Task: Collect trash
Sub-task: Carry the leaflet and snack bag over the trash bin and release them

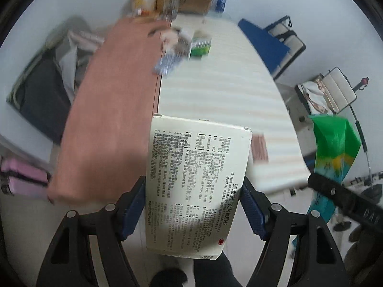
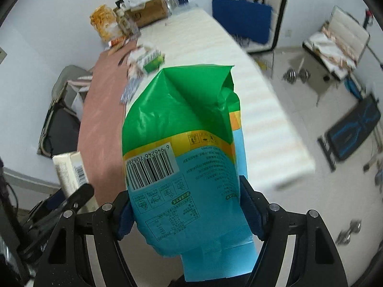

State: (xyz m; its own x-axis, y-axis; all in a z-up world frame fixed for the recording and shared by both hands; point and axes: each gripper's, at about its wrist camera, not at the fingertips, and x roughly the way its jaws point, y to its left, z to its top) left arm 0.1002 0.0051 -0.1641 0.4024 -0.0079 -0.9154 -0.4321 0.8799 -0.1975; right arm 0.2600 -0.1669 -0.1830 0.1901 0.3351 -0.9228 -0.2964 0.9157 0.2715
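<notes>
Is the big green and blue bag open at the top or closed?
Open. The green and blue bag, clamped in the right gripper, has its green top edge spread apart and crumpled, not sealed flat. Whether anything is inside: cannot tell.

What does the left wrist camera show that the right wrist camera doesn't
Only the left wrist view shows the printed face of the white medicine box clamped in the left claw. Only the right wrist view shows the barcode on the green and blue bag clamped in the right claw, plus dumbbells on the floor. Both show the table and the small green carton.
</notes>
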